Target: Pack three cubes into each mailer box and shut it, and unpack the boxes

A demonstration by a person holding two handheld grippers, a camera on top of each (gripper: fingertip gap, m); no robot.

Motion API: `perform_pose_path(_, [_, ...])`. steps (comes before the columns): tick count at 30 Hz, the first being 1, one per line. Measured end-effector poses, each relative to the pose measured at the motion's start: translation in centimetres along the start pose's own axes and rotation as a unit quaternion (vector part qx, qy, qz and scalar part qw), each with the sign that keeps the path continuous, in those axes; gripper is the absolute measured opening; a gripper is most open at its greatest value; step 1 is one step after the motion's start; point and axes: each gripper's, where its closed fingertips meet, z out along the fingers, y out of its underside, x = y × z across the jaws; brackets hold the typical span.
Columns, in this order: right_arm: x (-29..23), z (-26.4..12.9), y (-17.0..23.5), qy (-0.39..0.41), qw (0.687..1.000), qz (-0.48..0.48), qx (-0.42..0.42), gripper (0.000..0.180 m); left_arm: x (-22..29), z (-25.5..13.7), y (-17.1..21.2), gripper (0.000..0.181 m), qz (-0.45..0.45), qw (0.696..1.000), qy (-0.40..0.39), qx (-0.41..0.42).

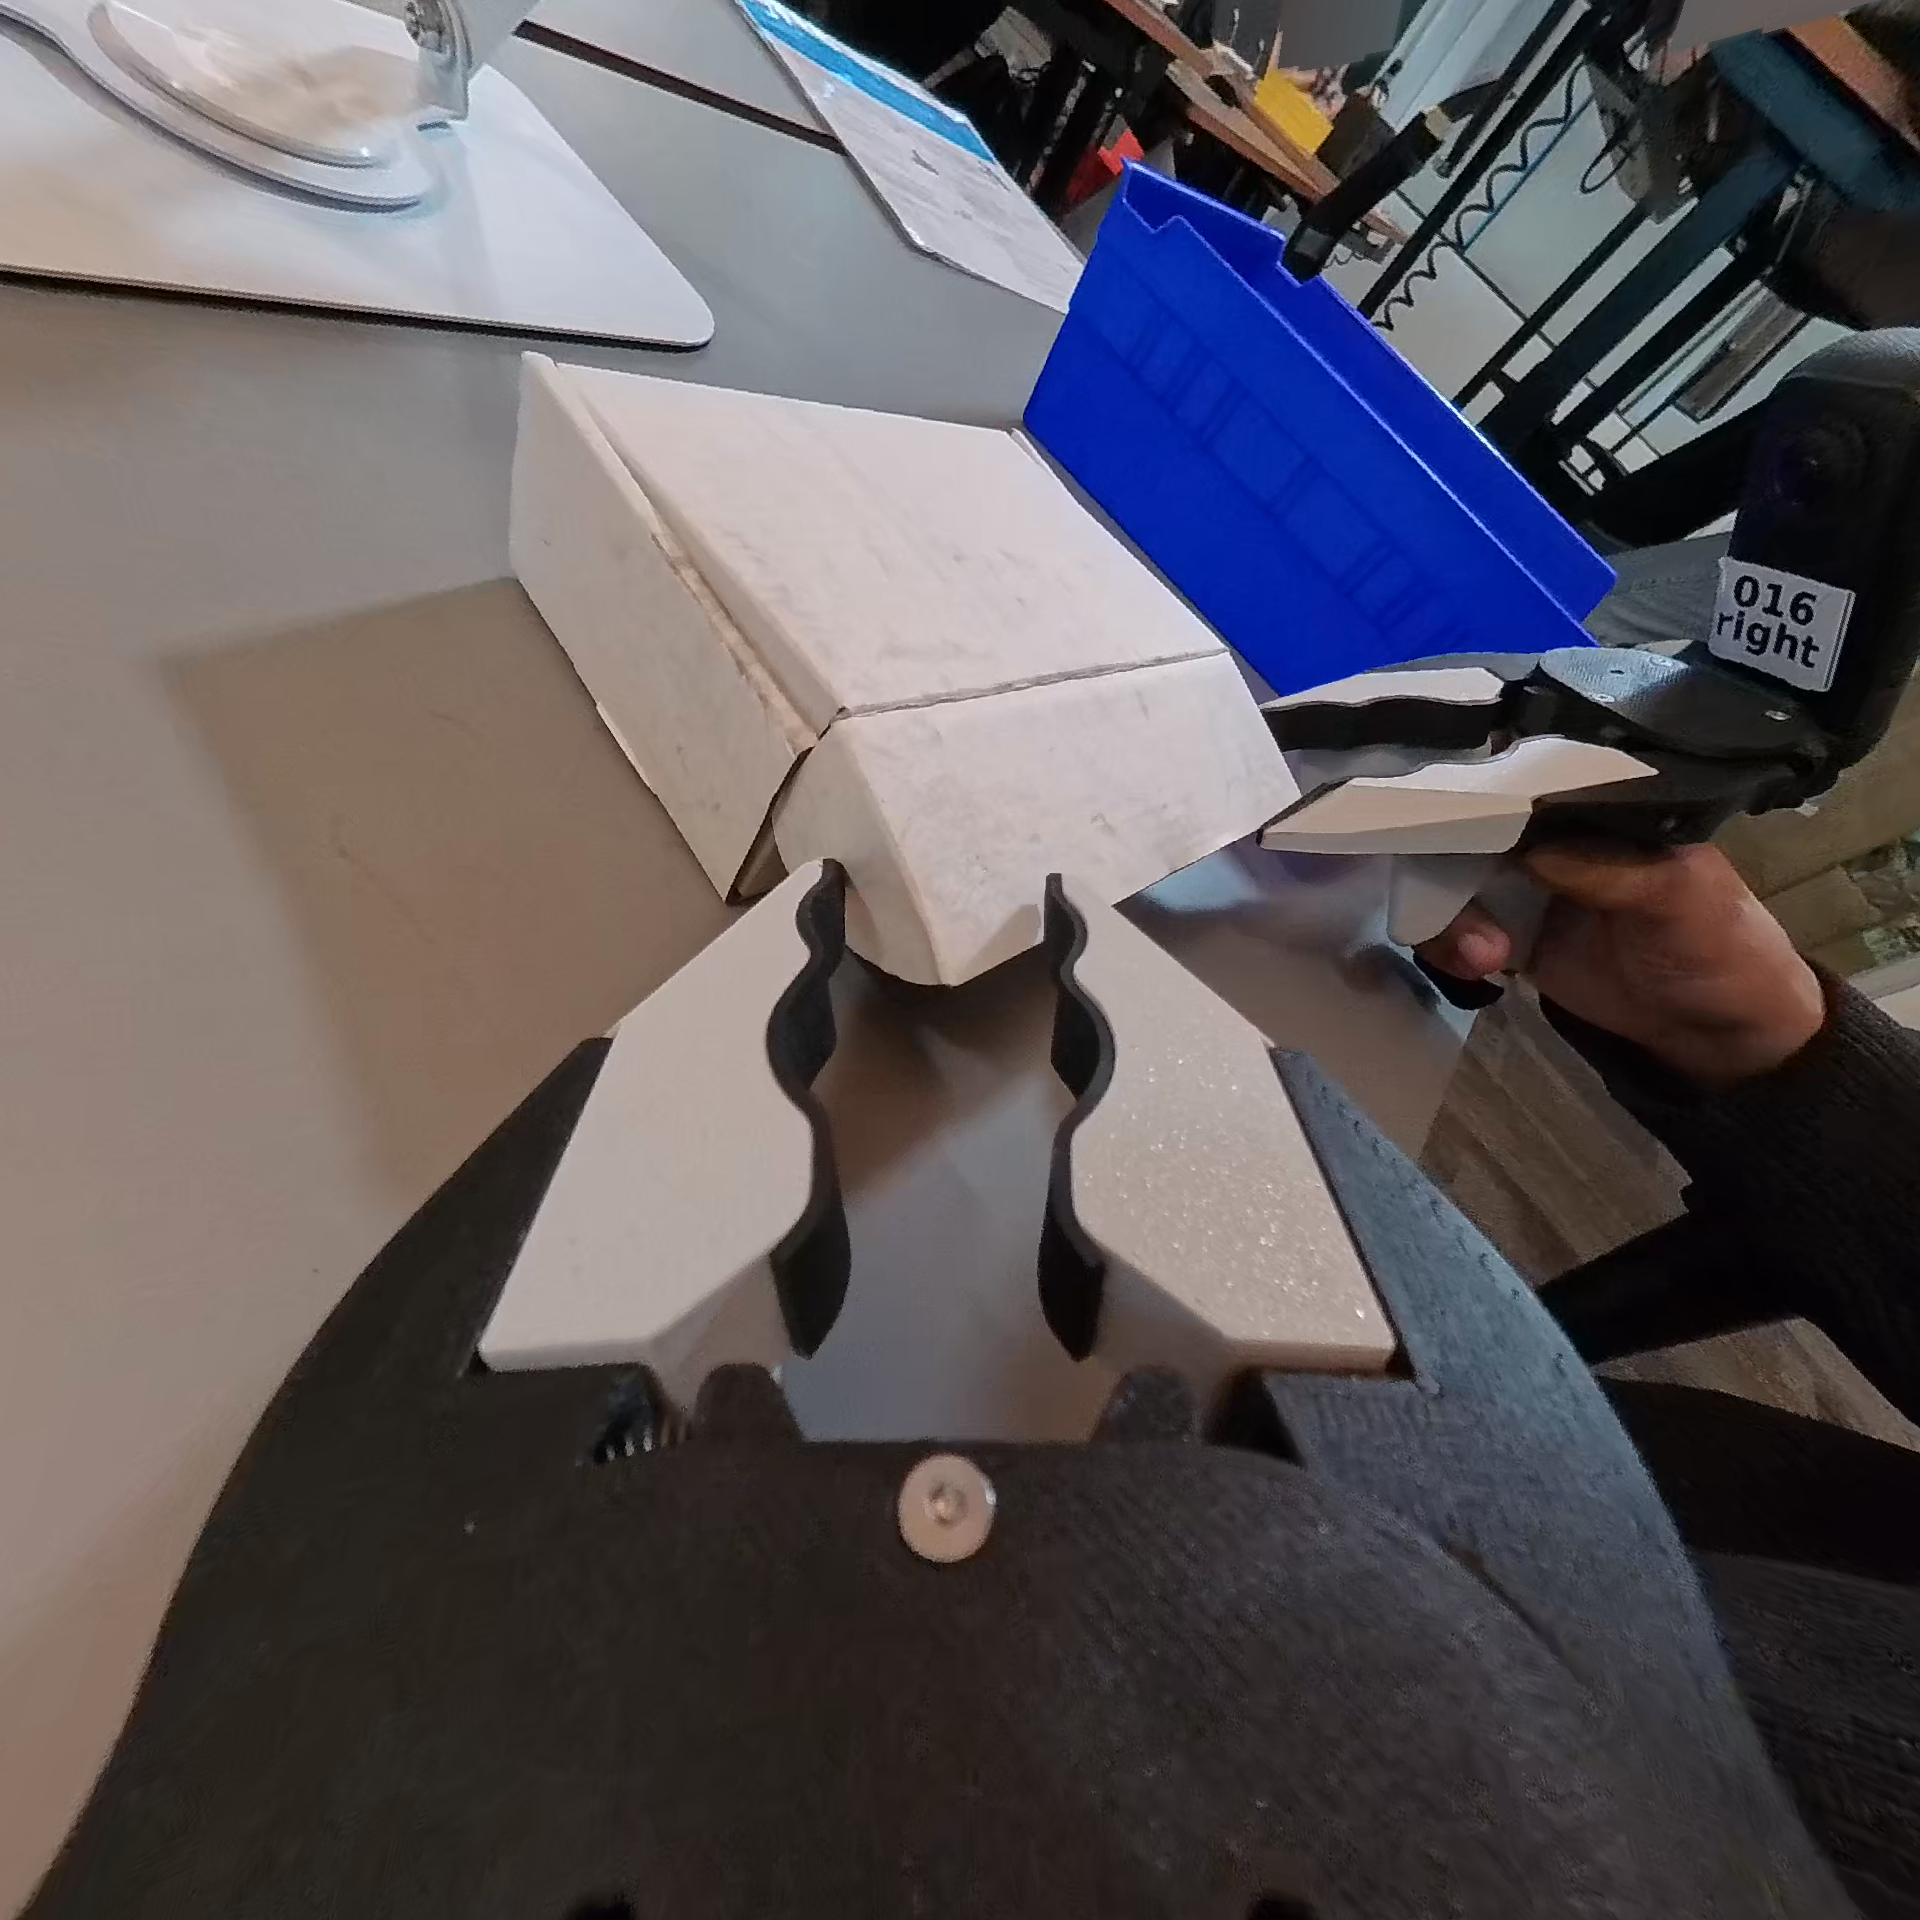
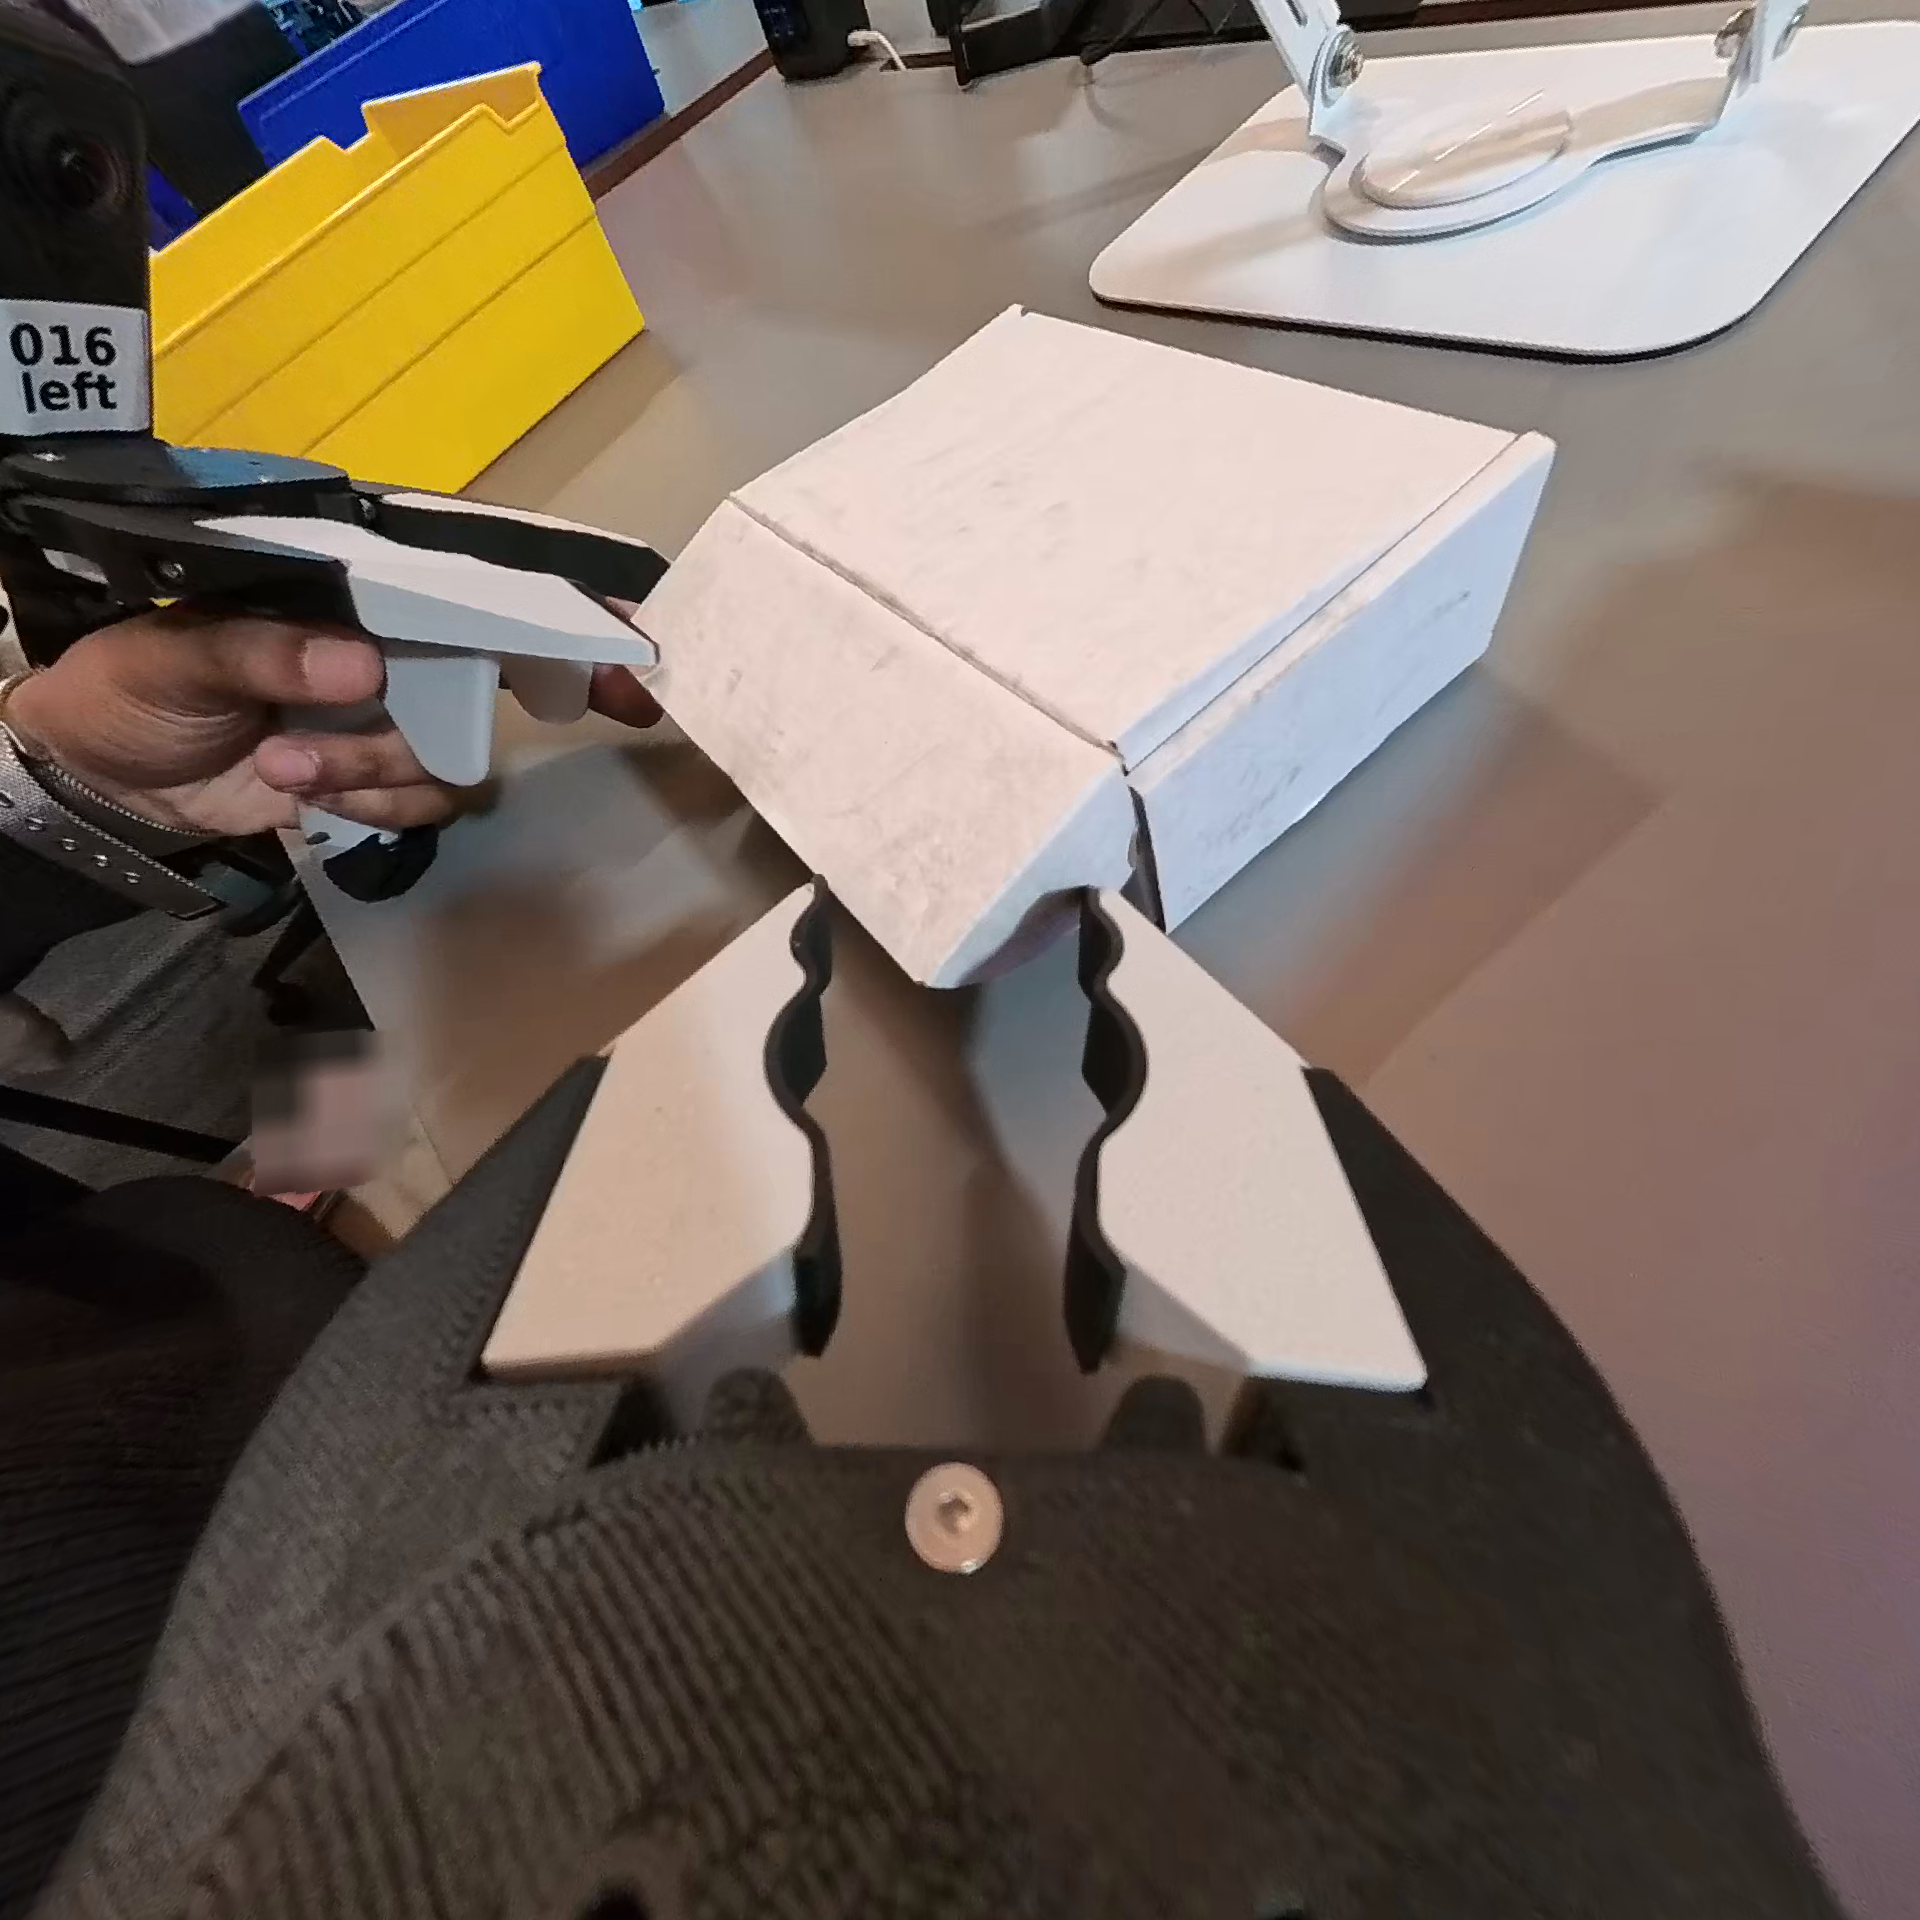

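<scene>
A white mailer box [image 1: 883, 551] sits on the grey table with its lid down; it also shows in the right wrist view [image 2: 1143, 520]. Its front flap [image 1: 1018, 790] sticks out and slopes down, untucked. My left gripper [image 1: 942, 904] is open, with the flap's left corner between its fingertips. My right gripper [image 2: 951, 914] is open, with the flap's [image 2: 883, 758] right corner between its fingertips. Each gripper shows in the other's view, at the flap's side edges: the right gripper [image 1: 1273, 774] and the left gripper [image 2: 649, 613]. No cubes are visible.
A blue bin [image 1: 1299, 468] stands just right of the box. A yellow bin [image 2: 395, 312] stands to its left, with another blue bin [image 2: 468, 62] behind. A white stand base [image 2: 1558, 239] lies beyond the box. A printed sheet [image 1: 914, 156] lies at the back.
</scene>
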Motion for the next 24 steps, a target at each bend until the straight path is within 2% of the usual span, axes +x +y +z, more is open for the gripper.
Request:
perform_pose_path(14, [0.4, -0.1, 0.2, 0.001, 1.000, -0.008, -0.007, 0.046, 0.1, 0.2, 0.3, 0.033, 0.016, 1.000, -0.011, -0.013])
perform_pose_path(24, [0.9, -1.0, 0.8, -0.012, 1.000, 0.005, -0.018, 0.043, 1.6, 0.3, 1.4, 0.034, 0.086, 0.995, -0.017, -0.040])
